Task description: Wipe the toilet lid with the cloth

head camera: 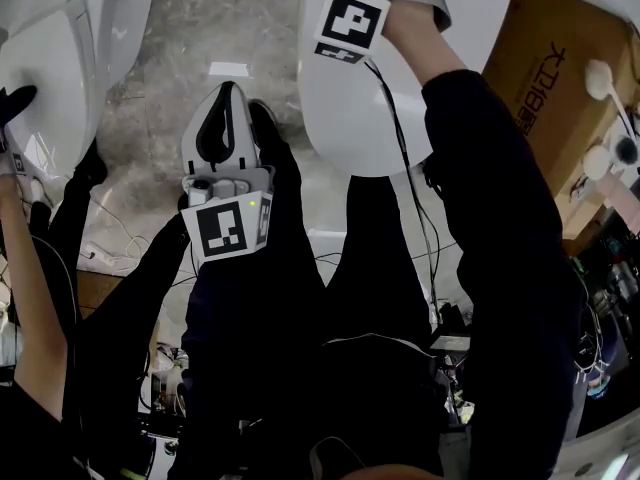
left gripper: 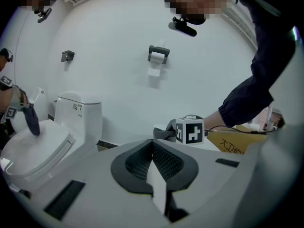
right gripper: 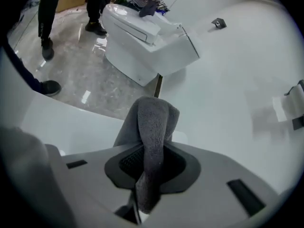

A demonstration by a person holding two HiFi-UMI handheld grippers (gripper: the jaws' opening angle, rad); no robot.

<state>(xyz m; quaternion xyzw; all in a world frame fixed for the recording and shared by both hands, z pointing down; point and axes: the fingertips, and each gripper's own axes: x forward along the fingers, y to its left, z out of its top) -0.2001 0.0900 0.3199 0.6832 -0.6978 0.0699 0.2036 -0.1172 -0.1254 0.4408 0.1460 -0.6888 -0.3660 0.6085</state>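
Grey cloth (right gripper: 152, 122): pinched tight in the right gripper (right gripper: 150, 167) fingers, folded end poking out over the white toilet lid (head camera: 345, 118); touching or not, can't tell
Left gripper (head camera: 228, 103): fingers clenched on nothing, off to the lid's left, above the floor (head camera: 190, 28)

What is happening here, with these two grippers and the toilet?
A person holds a gripper in each hand. The right gripper is shut on a grey cloth and holds it at the white toilet lid; whether the cloth touches the lid is not clear. The left gripper is shut on nothing, off to the side above the floor.
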